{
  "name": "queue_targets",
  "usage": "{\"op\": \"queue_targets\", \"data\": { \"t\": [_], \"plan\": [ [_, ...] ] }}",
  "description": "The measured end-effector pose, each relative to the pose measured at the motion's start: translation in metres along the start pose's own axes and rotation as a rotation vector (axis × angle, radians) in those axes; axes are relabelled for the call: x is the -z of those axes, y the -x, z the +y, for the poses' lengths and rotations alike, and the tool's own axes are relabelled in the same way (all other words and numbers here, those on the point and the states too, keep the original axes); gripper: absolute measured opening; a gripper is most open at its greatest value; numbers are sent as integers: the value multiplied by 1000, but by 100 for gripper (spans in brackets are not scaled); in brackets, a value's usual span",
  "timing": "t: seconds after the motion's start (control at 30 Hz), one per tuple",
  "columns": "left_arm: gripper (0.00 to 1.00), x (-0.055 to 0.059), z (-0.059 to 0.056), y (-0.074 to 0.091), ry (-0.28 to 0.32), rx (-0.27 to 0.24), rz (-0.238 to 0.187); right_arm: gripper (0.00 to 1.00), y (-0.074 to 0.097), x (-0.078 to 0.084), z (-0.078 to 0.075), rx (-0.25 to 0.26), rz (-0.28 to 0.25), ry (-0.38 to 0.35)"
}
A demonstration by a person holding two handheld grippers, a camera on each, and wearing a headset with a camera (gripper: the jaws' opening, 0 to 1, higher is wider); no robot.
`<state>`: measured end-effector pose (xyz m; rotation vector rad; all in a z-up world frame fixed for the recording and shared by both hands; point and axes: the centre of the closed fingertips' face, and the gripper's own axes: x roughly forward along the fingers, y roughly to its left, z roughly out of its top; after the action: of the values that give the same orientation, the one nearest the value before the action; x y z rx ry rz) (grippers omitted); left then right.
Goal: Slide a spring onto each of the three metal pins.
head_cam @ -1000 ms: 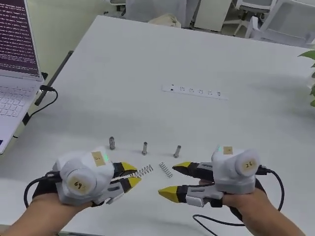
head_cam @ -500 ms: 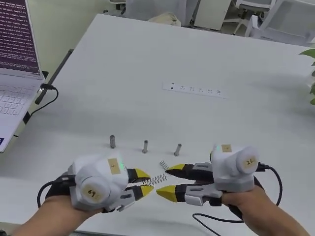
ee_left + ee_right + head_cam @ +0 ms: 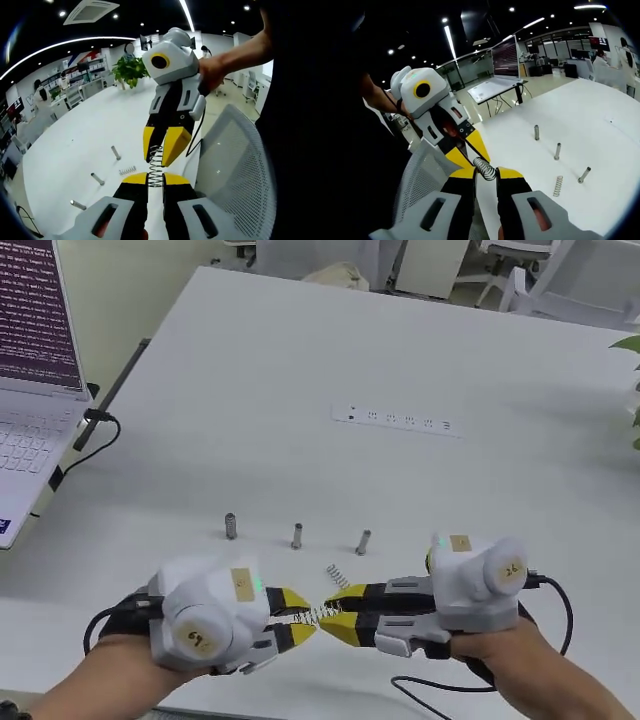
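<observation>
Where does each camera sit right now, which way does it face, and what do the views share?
Head view: on the headset, looking forward and down at the table; both forearms, left gripper and right gripper show.
Left gripper view: on the left gripper, facing the right gripper and its hand; own jaws below.
Right gripper view: on the right gripper, facing the left gripper, laptop beyond; own jaws below.
Shared: the spring between both jaw pairs, three pins, the loose spring.
</observation>
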<state>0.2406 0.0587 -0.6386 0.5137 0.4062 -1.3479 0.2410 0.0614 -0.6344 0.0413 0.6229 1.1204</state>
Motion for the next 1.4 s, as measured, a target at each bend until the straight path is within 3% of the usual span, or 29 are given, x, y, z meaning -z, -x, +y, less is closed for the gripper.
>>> {"op": "queue_targets", "data": {
  "t": [0.33, 0.4, 0.67, 0.93, 1.13, 1.4],
  "plan": [
    [2, 2, -1, -4, -61, 11, 31, 9, -3, -3, 9, -35, 21, 22],
    [2, 2, -2, -6, -62, 16, 31, 9, -5, -5, 8, -23, 33, 40],
    [2, -2, -1, -15, -36, 24, 15, 9, -7, -12, 7, -6, 102, 136],
    [2, -3, -1, -18, -3, 29, -5, 9, -3, -8, 4, -2, 147, 173],
    [2, 3, -4, -23, -18, 41, 13, 9, -1, 5, 4, -22, 256, 259],
    [2, 1, -9, -27, -32, 58, 12, 14, 7, 9, 1, -26, 330, 342]
  ]
}}
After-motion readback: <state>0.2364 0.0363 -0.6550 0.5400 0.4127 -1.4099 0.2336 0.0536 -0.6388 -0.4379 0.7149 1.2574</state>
